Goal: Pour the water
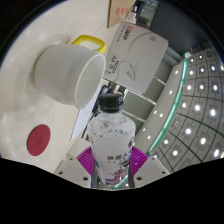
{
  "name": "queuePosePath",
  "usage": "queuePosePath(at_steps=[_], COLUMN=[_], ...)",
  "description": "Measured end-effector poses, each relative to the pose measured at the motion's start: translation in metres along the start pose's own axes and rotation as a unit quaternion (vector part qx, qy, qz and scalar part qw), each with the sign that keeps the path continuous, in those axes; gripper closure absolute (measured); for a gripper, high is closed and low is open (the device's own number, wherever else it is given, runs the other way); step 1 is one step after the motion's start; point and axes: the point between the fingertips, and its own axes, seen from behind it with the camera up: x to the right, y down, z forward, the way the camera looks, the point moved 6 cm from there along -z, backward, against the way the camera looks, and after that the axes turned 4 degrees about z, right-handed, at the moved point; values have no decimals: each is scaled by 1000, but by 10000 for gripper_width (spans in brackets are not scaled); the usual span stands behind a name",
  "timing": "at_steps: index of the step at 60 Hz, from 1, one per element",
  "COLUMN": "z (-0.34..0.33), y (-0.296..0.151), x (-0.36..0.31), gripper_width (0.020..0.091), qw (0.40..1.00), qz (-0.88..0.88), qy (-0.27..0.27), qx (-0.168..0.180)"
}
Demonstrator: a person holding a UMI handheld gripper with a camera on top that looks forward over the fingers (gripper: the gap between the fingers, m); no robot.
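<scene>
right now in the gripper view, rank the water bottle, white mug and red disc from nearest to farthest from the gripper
1. Water bottle: between the fingers of the gripper, pads pressing it.
2. Red disc: off to the left on the white surface.
3. White mug: beyond the bottle, up left.

I see the bottle (pixel 110 140) as clear, glossy plastic with a dark cap, held between my gripper (pixel 111 165)'s matt magenta pads (pixel 92 158). The mug (pixel 68 72) looks smooth, matt white with a yellow handle. The white table (pixel 30 110) is smooth; the box (pixel 135 52) looks like printed cardboard.
</scene>
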Motion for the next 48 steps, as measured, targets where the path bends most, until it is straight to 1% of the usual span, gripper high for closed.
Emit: queuePosePath(at_steps=[6,16,21,29,36,42,48], z=[-1,-4,-10,-15,-26,-32,-34], y=[-9,-8,0,15,32,35,40], x=[-4,-10,-5,6,15,16,6], gripper_width=[677,678,677,673,671,670,670], qw=[999,1000,999,982,927,850,773], qz=[-31,-10,33,176,360,510,613], qy=[2,-18,-25,-60,-97,-126,-156], qx=[10,4,-3,-28,-51,-45,-40])
